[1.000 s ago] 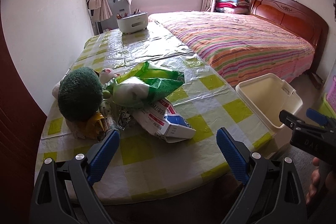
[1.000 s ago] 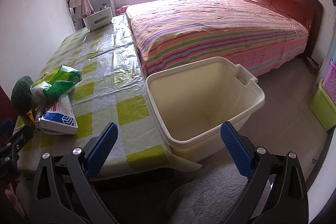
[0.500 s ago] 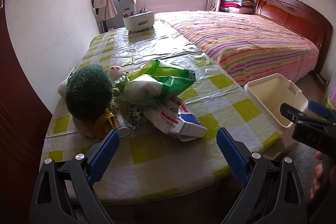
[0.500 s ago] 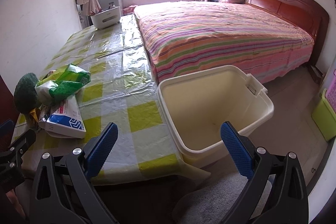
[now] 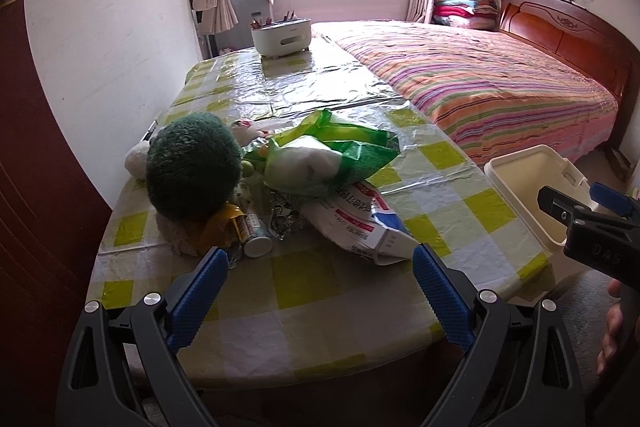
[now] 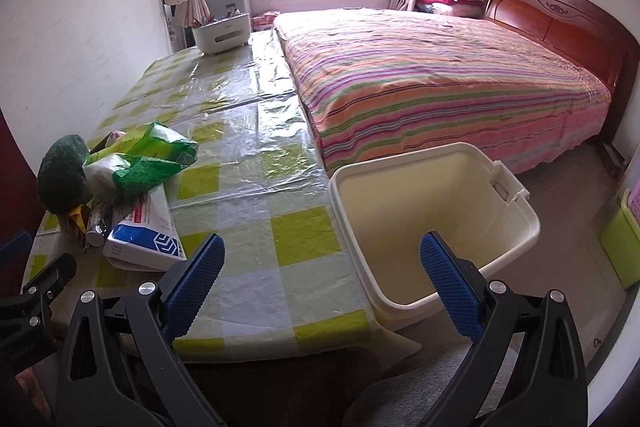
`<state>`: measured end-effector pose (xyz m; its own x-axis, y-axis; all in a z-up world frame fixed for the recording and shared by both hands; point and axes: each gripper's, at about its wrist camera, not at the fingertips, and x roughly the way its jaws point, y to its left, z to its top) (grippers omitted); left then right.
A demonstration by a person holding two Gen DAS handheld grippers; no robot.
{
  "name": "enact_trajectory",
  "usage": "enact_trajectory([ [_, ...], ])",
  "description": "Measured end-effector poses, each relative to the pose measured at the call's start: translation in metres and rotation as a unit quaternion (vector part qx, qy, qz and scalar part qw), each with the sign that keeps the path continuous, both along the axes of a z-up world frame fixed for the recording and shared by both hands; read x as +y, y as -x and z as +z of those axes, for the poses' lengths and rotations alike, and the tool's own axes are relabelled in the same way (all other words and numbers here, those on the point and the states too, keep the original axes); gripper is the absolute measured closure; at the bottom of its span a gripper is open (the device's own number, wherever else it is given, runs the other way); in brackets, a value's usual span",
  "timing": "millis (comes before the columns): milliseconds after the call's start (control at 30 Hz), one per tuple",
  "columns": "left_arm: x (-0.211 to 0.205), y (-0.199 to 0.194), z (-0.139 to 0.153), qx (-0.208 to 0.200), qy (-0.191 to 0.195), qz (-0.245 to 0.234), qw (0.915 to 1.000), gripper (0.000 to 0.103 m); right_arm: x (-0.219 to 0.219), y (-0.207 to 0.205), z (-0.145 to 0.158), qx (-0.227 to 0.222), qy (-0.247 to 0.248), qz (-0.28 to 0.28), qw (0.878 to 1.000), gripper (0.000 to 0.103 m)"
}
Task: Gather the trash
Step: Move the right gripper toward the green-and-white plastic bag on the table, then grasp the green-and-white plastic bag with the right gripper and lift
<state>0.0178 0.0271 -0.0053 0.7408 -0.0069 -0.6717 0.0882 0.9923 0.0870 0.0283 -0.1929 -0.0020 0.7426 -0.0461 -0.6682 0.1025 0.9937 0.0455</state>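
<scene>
Several crumpled wrappers (image 5: 332, 155) heaped beside cream bin (image 6: 516, 215).

Left gripper (image 5: 316, 281) and right gripper (image 6: 322, 269) both point forward, level, fingers (image 5: 198, 287) spread wide and empty. A hand (image 5: 610, 331) grips the right one.

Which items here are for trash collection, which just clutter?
Job: crumpled green plastic bag; flattened white-and-blue paper carton; small white-capped bottle; empty cream plastic bin.

Bystanders: dark green fuzzy plush toy; white organiser box; striped bed.
</scene>
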Motion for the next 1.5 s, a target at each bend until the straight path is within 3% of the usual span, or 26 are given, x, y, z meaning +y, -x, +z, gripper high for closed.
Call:
enact_trajectory([
  [400, 0.021, -0.001, -0.001, 0.000, -0.003, 0.031, 0.9995, 0.012, 0.021, -0.009, 0.007, -0.009, 0.001, 0.037, 0.999, 0.006],
  [733, 0.063, 0.000, -0.011, 0.014, -0.003, 0.090, 0.9958, 0.012, 0.046, -0.024, 0.004, -0.013, -0.045, 0.112, 0.993, 0.006],
  [933, 0.087, 0.003, -0.015, 0.020, -0.002, 0.120, 0.9925, 0.012, 0.080, -0.037, -0.007, 0.007, -0.068, 0.223, 0.972, 0.006],
  [1167, 0.107, 0.005, -0.018, 0.028, 0.007, 0.143, 0.9893, 0.012, 0.129, -0.071, -0.017, 0.083, -0.004, 0.326, 0.942, 0.006],
  [1233, 0.109, 0.007, -0.018, 0.027, 0.009, 0.146, 0.9889, 0.012, 0.135, -0.084, -0.016, 0.101, -0.010, 0.329, 0.939, 0.006],
  [1367, 0.114, 0.010, -0.018, 0.026, 0.012, 0.151, 0.9881, 0.012, 0.122, -0.111, -0.009, 0.094, -0.037, 0.272, 0.957, 0.006],
  [1433, 0.116, 0.012, -0.019, 0.027, 0.014, 0.154, 0.9876, 0.012, 0.098, -0.129, -0.015, 0.118, -0.121, 0.227, 0.959, 0.006],
  [1500, 0.117, 0.013, -0.019, 0.027, 0.015, 0.156, 0.9873, 0.012, 0.075, -0.144, -0.031, 0.155, -0.209, 0.173, 0.950, 0.006],
])
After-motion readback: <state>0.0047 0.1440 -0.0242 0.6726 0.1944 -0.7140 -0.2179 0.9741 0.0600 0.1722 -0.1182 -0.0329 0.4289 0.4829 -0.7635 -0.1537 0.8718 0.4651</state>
